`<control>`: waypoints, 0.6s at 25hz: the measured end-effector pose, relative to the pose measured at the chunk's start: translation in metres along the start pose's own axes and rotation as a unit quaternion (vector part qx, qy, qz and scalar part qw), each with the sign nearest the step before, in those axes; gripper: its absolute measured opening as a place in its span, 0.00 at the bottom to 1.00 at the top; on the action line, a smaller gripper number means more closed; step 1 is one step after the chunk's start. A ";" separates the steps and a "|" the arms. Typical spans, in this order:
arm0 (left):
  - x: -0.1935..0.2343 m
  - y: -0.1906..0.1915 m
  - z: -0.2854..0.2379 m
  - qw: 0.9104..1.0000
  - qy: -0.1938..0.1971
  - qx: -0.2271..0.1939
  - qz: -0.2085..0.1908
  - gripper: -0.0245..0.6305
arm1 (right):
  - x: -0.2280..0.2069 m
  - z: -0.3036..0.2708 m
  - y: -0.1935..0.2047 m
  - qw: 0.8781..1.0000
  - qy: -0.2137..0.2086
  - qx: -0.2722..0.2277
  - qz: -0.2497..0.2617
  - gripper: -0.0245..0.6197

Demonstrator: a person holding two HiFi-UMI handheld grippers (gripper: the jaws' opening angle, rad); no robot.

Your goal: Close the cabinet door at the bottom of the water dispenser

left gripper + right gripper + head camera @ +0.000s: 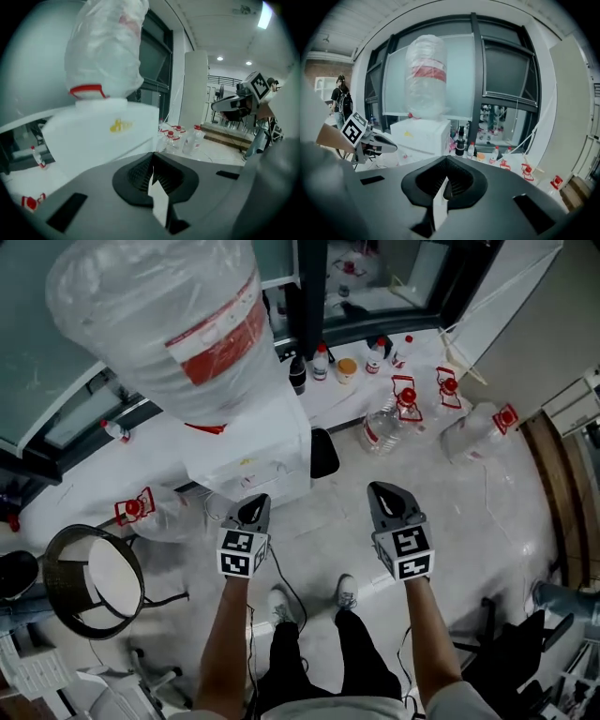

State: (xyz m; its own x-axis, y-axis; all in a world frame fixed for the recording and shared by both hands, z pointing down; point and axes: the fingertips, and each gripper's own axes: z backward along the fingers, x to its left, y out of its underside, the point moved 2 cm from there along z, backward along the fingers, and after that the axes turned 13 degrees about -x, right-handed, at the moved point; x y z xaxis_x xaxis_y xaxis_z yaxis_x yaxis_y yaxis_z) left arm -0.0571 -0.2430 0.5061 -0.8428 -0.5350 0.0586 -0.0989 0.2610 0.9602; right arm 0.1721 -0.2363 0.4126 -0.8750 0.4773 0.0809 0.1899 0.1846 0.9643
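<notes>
**Both claws shut and empty, held high in front of the dispenser**

The water dispenser [258, 451] stands just beyond the person's feet, to the left, with a big plastic-wrapped bottle [178, 324] on top. Its cabinet door is at the foot of the body, and no view shows it. The head view looks down on the top of the dispenser, and both gripper views look level at its upper part. Whether the door stands open or shut cannot be told.

The left gripper [255, 504] and the right gripper [382, 489] are side by side on the near side of the dispenser. Each has its jaws pressed together with nothing between them, and neither touches anything.

If the door is ajar, closed jaws suit the job. Bring one gripper low, set the blunt tips against the door's free edge rather than near the hinge, and push straight in until it sits flush. Push gently, since the heavy bottle makes the dispenser top-heavy. Watch for the small bottles [403, 399] on the floor to the far right.
</notes>
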 end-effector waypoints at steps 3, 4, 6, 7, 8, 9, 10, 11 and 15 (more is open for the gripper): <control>0.008 -0.067 0.030 0.999 -0.013 -0.035 -0.021 0.07 | 0.005 0.011 -0.057 1.000 -0.010 -0.026 0.010 0.08; 0.010 -0.089 0.039 0.998 -0.016 -0.047 -0.029 0.07 | 0.006 0.015 -0.076 0.999 -0.013 -0.035 0.013 0.08; 0.014 -0.132 0.057 0.996 -0.019 -0.068 -0.047 0.07 | 0.008 0.023 -0.111 0.998 -0.016 -0.054 0.021 0.08; 0.015 -0.151 0.066 0.995 -0.018 -0.075 -0.057 0.07 | 0.009 0.027 -0.128 0.997 -0.018 -0.063 0.027 0.08; 0.015 -0.169 0.076 0.994 -0.017 -0.081 -0.070 0.07 | 0.011 0.031 -0.145 0.997 -0.021 -0.072 0.033 0.08; 0.013 -0.186 0.085 0.993 -0.015 -0.086 -0.084 0.07 | 0.014 0.034 -0.160 0.996 -0.025 -0.080 0.041 0.08; 0.012 -0.200 0.095 0.991 -0.013 -0.090 -0.099 0.07 | 0.017 0.037 -0.174 0.994 -0.030 -0.089 0.050 0.08; 0.011 -0.215 0.104 0.989 -0.012 -0.095 -0.115 0.07 | 0.021 0.040 -0.190 0.993 -0.035 -0.100 0.060 0.08; 0.010 -0.269 0.131 0.980 -0.017 -0.132 -0.151 0.07 | 0.037 0.044 -0.252 0.982 -0.065 -0.150 0.093 0.08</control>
State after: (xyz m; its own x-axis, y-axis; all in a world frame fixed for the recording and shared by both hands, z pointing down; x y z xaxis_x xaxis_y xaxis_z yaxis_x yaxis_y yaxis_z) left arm -0.1081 -0.2133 0.2130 -0.8135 -0.5282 -0.2433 -0.2095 -0.1241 0.9699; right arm 0.1114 -0.2274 0.1612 -0.7696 0.5885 0.2478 0.1835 -0.1678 0.9686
